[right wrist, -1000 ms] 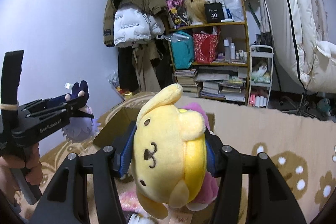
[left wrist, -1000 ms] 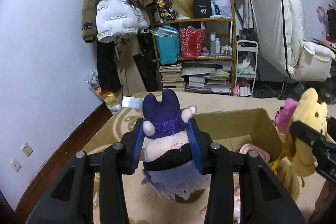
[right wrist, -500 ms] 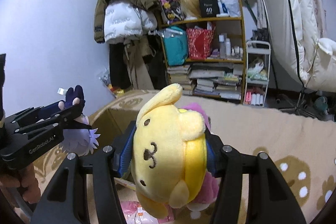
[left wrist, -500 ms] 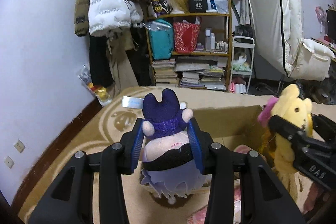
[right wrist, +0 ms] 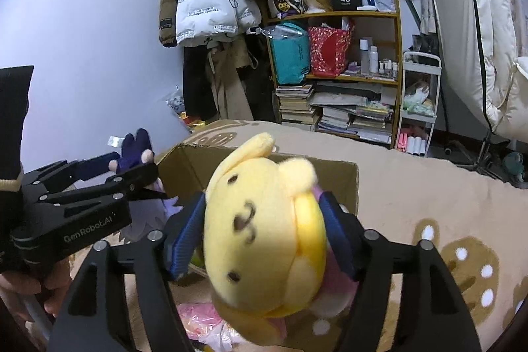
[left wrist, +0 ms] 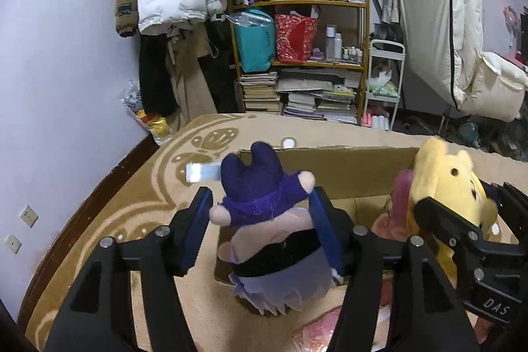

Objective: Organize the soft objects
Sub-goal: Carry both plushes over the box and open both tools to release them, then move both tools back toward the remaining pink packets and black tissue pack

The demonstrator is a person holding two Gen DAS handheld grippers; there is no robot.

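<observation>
Left gripper (left wrist: 260, 220) clamps purple-clothed plush doll (left wrist: 264, 220) head-down above left edge of open cardboard box (left wrist: 346, 174). Right gripper (right wrist: 264, 236) grips yellow dog plush (right wrist: 264, 233) over box's right side. Box sits on tan carpet (left wrist: 204, 147).

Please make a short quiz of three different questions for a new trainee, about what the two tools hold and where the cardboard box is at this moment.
1. True or false: the left tool is shut on the purple-haired plush doll.
2. What does the right tool hold? A) a red bag B) the yellow dog plush C) a book
3. Fill in: both toys are held above the open ____ on the rug.

Key
1. True; its blue pads press the doll from both sides.
2. B; it is clamped between the blue pads.
3. cardboard box; it stands open just behind and below the toys.
</observation>
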